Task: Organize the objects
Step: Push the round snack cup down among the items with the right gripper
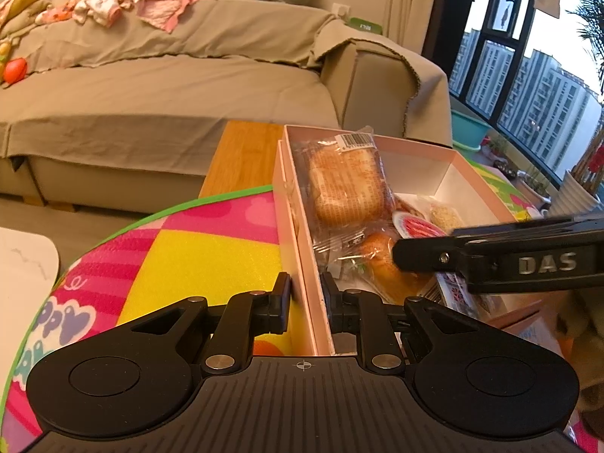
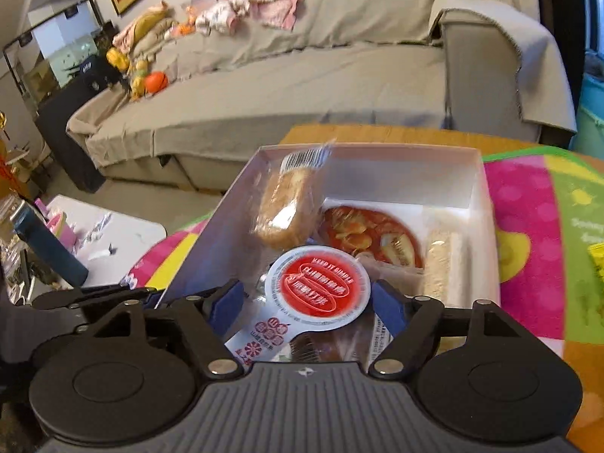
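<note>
Left tool (image 1: 306, 294) clamping pink box (image 1: 298, 226) wall, right tool (image 2: 305, 304) wide, colourful mat (image 1: 211, 249), beige sofa (image 1: 170, 87)

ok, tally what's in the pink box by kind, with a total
Wrapped bread rolls: 2, one leaning on the box wall, one nearer the grippers
Round cup with red lid: 1
Packet with a picture of red food: 1
Pale grainy bar in a clear wrapper: 1
Total visible: 5; more may lie underneath.
</note>
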